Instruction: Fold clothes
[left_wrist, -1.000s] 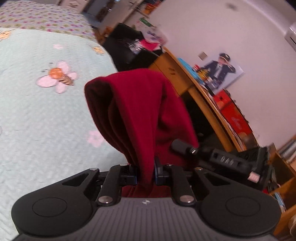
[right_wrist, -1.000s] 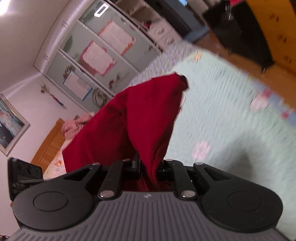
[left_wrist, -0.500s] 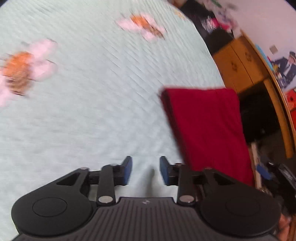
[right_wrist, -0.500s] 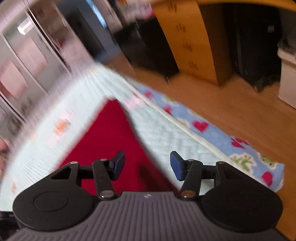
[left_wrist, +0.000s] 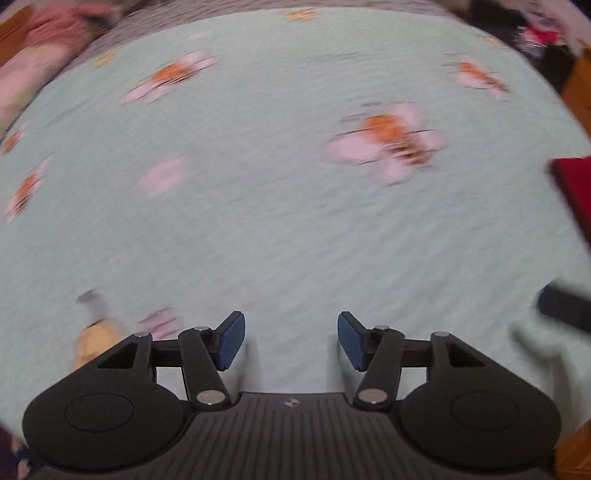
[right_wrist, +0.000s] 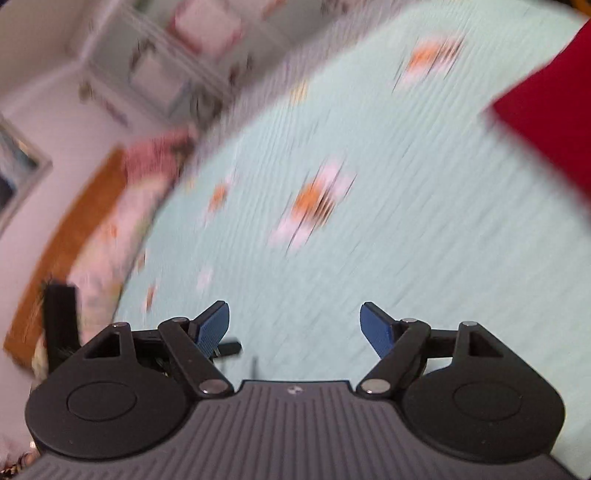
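Left gripper (left_wrist: 291, 339) and right gripper (right_wrist: 294, 328) both tilt downward, jaws opening with nothing between them.

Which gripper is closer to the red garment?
Right. The red garment lies right of the right gripper; the left gripper is on that gripper's other side, farther off. Both jaws are opening, empty.

- Bedspread (left_wrist: 280, 229): matt quilted cloth, finely ribbed
- Red garment (right_wrist: 554, 122) lying on the bedspread: plain matt cloth
- Left gripper (left_wrist: 291, 340): matt black plastic, blue textured pads (left_wrist: 231, 341), shiny metal pins
- Headboard (right_wrist: 62, 243) beyond the bedspread: wood
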